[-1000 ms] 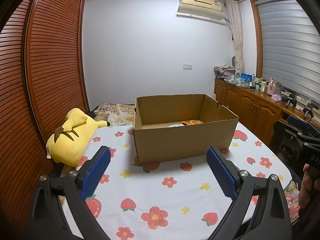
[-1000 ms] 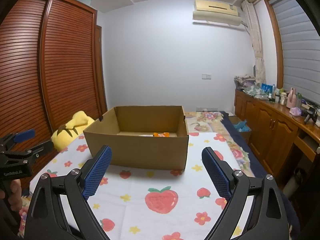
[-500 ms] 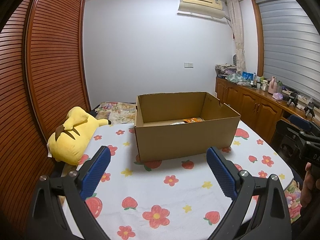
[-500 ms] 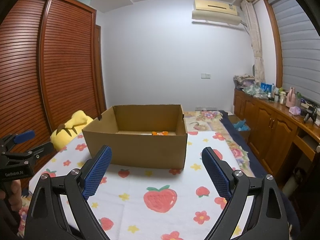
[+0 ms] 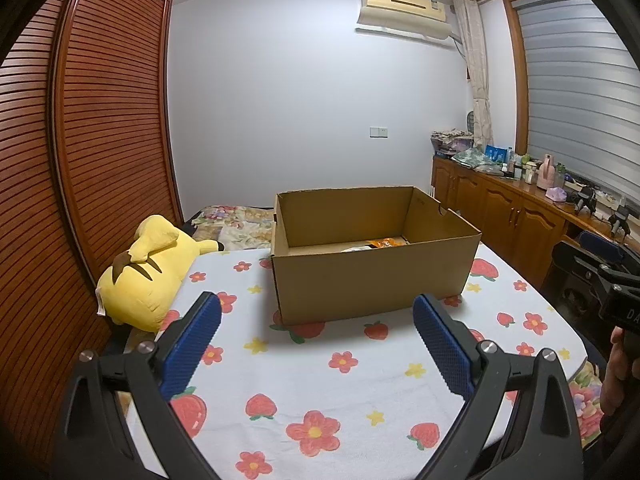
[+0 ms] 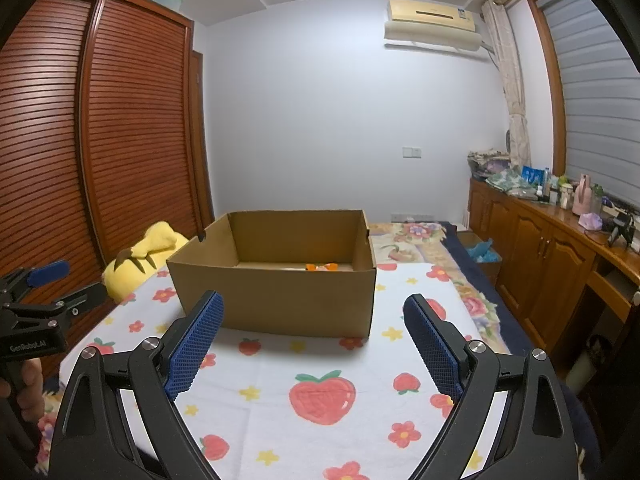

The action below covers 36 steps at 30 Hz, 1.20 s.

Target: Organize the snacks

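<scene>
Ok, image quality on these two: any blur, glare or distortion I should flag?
Left wrist view: sharp, strong fisheye bending of the wardrobe, dark corner vignette, and the cardboard box casts a soft shadow on the tablecloth. Right wrist view: same bending and vignette, even indoor light, no glare; box contents mostly hidden.

You have one open cardboard box (image 5: pixel 372 276) on the strawberry-print cloth (image 5: pixel 332 384), and one orange snack packet (image 6: pixel 321 267) shows inside it; whether more lie beside it cannot be told. One yellow plush toy (image 5: pixel 148 276) lies at the cloth's edge. Two tongs are in view, left tongs (image 5: pixel 316 344) and right tongs (image 6: pixel 314 344), each with two blue pads.
</scene>
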Each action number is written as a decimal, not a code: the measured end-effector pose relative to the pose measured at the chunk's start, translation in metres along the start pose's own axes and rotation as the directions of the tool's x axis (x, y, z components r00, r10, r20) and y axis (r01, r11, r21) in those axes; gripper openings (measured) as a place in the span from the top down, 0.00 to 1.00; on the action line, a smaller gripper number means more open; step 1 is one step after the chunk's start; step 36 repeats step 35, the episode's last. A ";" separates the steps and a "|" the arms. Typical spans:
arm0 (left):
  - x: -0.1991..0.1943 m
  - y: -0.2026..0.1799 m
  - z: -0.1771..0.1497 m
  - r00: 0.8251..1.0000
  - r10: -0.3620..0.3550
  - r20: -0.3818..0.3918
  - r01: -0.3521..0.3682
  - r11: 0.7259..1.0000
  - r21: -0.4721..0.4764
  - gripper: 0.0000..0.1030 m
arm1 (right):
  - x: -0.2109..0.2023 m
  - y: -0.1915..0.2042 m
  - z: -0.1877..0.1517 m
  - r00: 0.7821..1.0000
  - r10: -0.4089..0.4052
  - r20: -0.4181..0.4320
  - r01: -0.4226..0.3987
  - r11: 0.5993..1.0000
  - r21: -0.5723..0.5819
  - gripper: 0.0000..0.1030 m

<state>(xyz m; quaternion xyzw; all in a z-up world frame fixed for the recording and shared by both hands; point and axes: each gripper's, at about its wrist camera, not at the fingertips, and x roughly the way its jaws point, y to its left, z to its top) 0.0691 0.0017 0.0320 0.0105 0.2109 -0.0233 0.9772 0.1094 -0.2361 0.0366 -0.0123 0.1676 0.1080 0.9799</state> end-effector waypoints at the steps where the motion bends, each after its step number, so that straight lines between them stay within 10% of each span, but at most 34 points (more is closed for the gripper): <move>1: 0.000 0.000 0.000 1.000 -0.001 0.000 0.001 1.000 0.000 0.05 | 0.000 0.000 0.000 1.000 0.001 0.000 -0.001 1.000 0.000 0.10; 36: -0.003 -0.002 -0.001 1.000 0.001 -0.006 -0.001 1.000 -0.002 0.05 | 0.000 0.002 0.000 1.000 0.002 -0.001 -0.002 1.000 0.003 0.10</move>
